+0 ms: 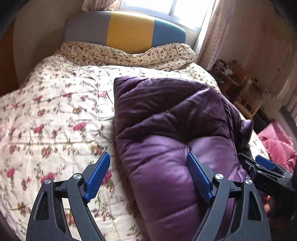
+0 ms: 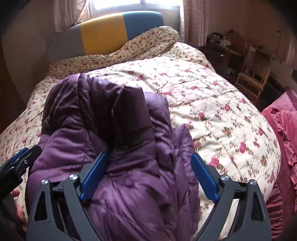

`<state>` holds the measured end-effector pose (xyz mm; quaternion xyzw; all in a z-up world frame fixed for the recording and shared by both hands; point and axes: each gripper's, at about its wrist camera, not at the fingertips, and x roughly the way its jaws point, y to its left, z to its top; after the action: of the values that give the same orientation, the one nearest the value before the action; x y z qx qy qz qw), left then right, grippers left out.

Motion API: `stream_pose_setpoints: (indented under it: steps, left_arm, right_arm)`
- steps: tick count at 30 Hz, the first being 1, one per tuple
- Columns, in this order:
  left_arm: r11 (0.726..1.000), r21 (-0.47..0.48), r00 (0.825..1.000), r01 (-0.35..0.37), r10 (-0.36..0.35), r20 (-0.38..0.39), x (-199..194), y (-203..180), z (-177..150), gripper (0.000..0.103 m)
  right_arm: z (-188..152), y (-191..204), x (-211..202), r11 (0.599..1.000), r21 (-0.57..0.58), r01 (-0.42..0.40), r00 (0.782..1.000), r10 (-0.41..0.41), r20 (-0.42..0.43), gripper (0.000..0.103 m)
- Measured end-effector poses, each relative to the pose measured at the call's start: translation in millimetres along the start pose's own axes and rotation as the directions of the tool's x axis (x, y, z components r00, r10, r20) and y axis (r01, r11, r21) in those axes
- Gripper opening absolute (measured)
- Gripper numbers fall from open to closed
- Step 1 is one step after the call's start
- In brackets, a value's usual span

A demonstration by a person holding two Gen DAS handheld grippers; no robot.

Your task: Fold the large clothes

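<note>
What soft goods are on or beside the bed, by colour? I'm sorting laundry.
Purple: 1, the jacket
Floral cream: 2, the quilt and the small-print cover by the headboard
Pink: 1, the bedding at the bed's right
Total: 4

Daylight enters from the window (image 1: pixel 167 7) behind the headboard (image 1: pixel 126 31), blown out to white in both views, with no detail in the panes. The bedspread (image 1: pixel 55 111) near the head of the bed is brightly lit, while the room's far right side sits dim and murky. The purple jacket (image 2: pixel 118 148) shows soft sheen on its near folds and dark shadow in its creases. Both views bend strongly toward the edges, with black corners. Fine detail is slightly soft and smeared throughout.
</note>
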<state>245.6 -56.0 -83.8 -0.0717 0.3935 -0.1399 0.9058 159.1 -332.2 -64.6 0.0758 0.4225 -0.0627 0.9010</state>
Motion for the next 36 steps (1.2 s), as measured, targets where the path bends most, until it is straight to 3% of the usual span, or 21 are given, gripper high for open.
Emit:
stream_pose_setpoints:
  steps: [7,9,12,15,17,20,27,36]
  left_arm:
    - [0.989,-0.082,0.991,0.126,-0.130,-0.042,7,10,-18,0.084]
    - [0.981,-0.103,0.984,0.164,-0.170,-0.059,13,8,-20,0.084]
    - [0.961,-0.157,0.966,0.229,-0.244,-0.086,26,8,-18,0.084]
    - [0.951,-0.159,0.956,0.267,-0.282,-0.082,26,1,-16,0.071]
    - [0.942,-0.168,0.949,0.291,-0.306,-0.072,21,3,-14,0.058]
    - [0.935,-0.159,0.943,0.318,-0.330,-0.054,8,6,-10,0.049]
    - [0.952,-0.102,0.958,0.287,-0.285,0.034,-48,30,-7,0.049]
    - [0.978,-0.174,0.988,0.116,-0.095,0.122,-125,125,-22,0.049]
  right_arm:
    - [-16,-6,12,0.996,0.044,-0.084,0.995,0.086,-0.057,0.091]
    - [-17,-7,17,0.992,0.056,-0.115,0.991,0.119,-0.069,0.083]
    - [-19,-5,20,0.981,0.061,-0.184,0.979,0.189,-0.077,0.062]
    - [-19,-5,22,0.966,0.083,-0.243,0.965,0.250,-0.080,0.046]
    - [-19,-5,19,0.958,0.086,-0.275,0.957,0.281,-0.071,0.034]
    - [-17,4,10,0.954,0.059,-0.294,0.953,0.297,-0.051,0.026]
    - [-15,61,-6,0.926,-0.042,-0.374,0.927,0.372,-0.050,0.025]
    - [-33,182,-14,0.859,-0.186,-0.476,0.879,0.465,-0.102,0.024]
